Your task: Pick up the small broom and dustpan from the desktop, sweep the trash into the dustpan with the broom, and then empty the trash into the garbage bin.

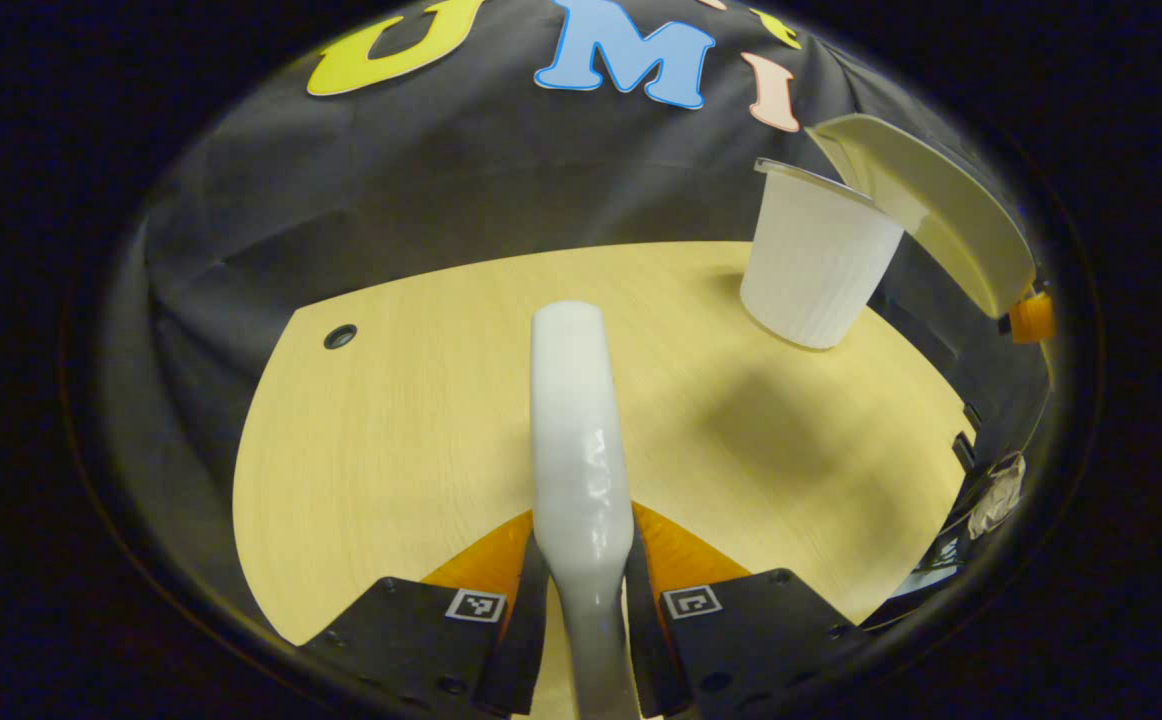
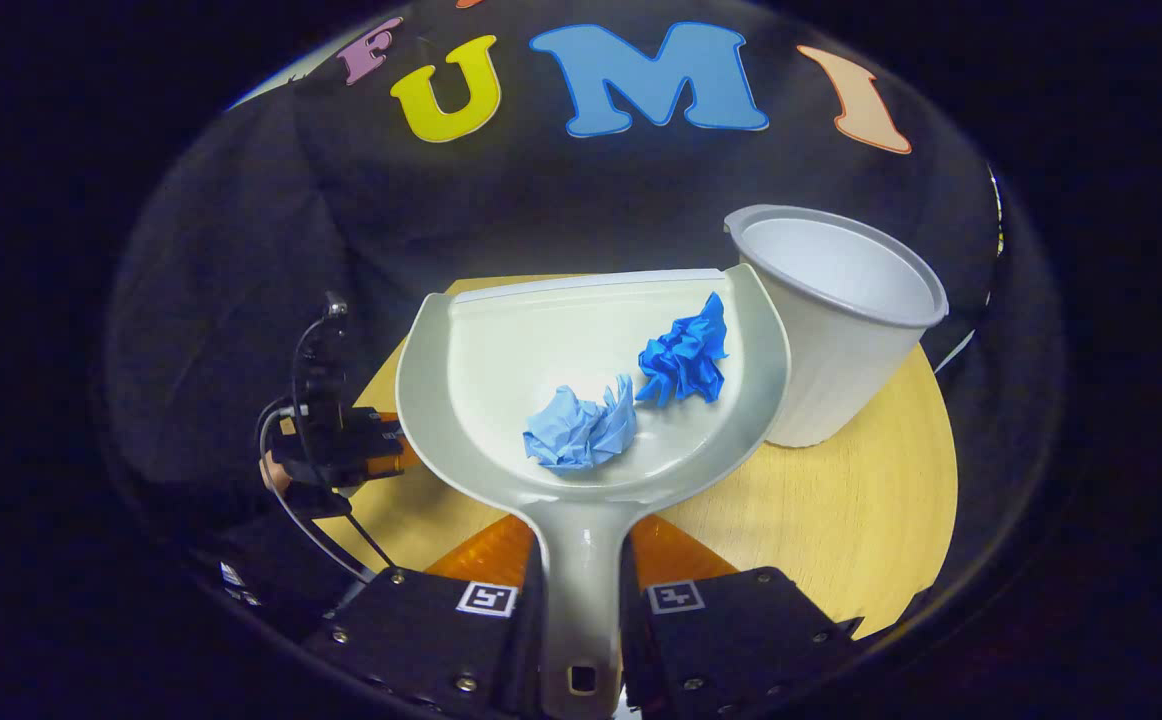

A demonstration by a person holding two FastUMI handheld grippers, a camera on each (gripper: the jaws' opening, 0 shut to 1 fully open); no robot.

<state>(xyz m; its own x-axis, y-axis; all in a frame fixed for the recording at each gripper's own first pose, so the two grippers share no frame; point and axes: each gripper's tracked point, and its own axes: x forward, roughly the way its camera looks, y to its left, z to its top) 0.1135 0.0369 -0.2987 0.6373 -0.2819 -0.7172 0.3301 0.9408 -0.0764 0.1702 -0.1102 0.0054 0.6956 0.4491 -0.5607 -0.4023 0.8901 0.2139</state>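
No brand or readable label shows on any of the task's things; the only marks are small square black-and-white coded tags on the flat black blocks beside each gripper's jaws. In the left gripper view the left gripper point(image 1: 581, 600) has its jaws clamped on the broom point(image 1: 573, 420), of which a smooth, glossy white plastic handle shows, rounded at its far end and reaching out over the bench point(image 1: 391, 450). The bench is a pale yellow wood-grain top with a curved edge and a small dark round hole near its far left side. On its far right stands the garbage bin point(image 1: 816, 265), a white ribbed plastic tub that widens to a rolled rim. In the right gripper view the right gripper point(image 2: 581, 610) has its jaws clamped on the narrow handle of the dustpan point(image 2: 501, 360), a pale grey-white plastic scoop with raised curved side walls and a straight front lip, held above the bench with its right wall just beside the bin's rim. Inside it lie the trash: a light blue paper wad point(image 2: 581, 428) and a darker blue paper wad point(image 2: 686, 352), close together. Black cloth forms the booth's wall behind.
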